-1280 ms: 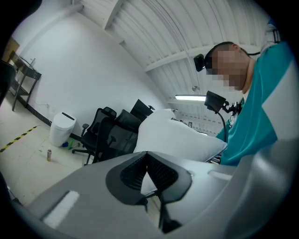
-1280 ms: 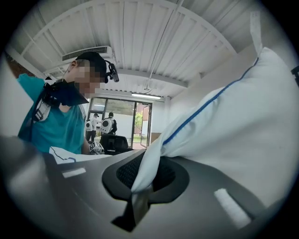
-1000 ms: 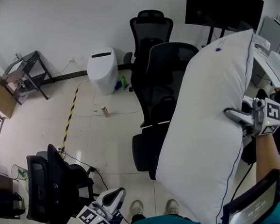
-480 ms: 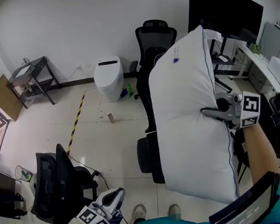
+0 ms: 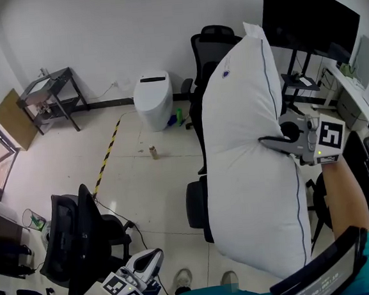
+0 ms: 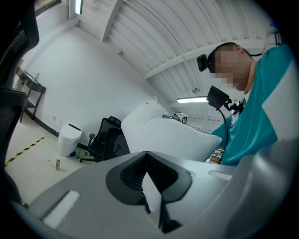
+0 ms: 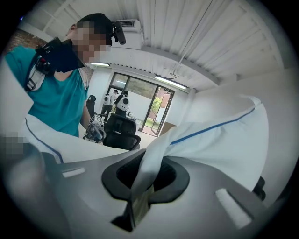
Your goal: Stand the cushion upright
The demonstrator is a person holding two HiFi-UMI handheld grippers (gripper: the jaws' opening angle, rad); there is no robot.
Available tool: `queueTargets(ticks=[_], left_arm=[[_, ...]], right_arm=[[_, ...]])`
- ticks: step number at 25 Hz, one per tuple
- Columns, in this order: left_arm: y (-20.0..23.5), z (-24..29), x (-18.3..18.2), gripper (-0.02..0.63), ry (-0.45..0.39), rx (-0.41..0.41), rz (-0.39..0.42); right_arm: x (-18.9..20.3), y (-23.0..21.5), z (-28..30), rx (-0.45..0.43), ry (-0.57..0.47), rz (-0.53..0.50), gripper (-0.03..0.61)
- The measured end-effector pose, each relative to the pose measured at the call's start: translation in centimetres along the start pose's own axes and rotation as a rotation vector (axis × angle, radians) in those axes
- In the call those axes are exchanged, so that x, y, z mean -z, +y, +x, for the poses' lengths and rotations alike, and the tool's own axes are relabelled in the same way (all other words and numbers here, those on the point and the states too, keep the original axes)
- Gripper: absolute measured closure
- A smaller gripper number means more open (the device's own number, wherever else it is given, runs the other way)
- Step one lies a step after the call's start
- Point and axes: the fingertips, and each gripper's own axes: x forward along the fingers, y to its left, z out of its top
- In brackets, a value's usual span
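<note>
A big white cushion [image 5: 250, 163] with blue piping hangs in the air, nearly upright, in front of a black office chair [image 5: 199, 203]. My right gripper [image 5: 265, 142] is shut on the cushion's right edge about halfway up. In the right gripper view a fold of the white cushion [image 7: 219, 140] is pinched between the jaws of the right gripper [image 7: 145, 173]. My left gripper [image 5: 152, 259] stays low at the bottom left, apart from the cushion, shut with nothing in it. The left gripper view shows the left gripper [image 6: 148, 162] pointing towards the cushion [image 6: 159, 133] from a distance.
Another black chair [image 5: 83, 239] stands just beside my left gripper. A white bin [image 5: 153, 100], a small bottle [image 5: 153, 153] and yellow-black floor tape [image 5: 105, 158] lie farther off. A dark screen [image 5: 308, 17] and desks stand to the right, a metal rack [image 5: 48, 91] at the far left.
The right gripper has carried the cushion leftward, and the cushion has swung from a slant to nearly upright. The left gripper has hardly moved.
</note>
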Motion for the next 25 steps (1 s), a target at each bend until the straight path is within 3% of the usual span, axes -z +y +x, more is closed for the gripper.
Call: queueTargets(ticks=[14,21,25], left_arm=[[-0.4,1.9,-1.1,0.603,-0.009,-0.01,0.014],[-0.5,2.6,-1.5,0.603,-0.011,-0.007,0.025],[0.0,2.6,-1.3,0.603,-0.004,-0.03,0.022]], right_arm=[[-6.9,0.4,-2.7,0.012,-0.17,-0.16,0.56],[-8.6,-1.4,-3.8,0.077,-0.218,-0.218,0.56],[-7.9,-4.0,-2.8,0.102,-0.196,-0.262,0.557]])
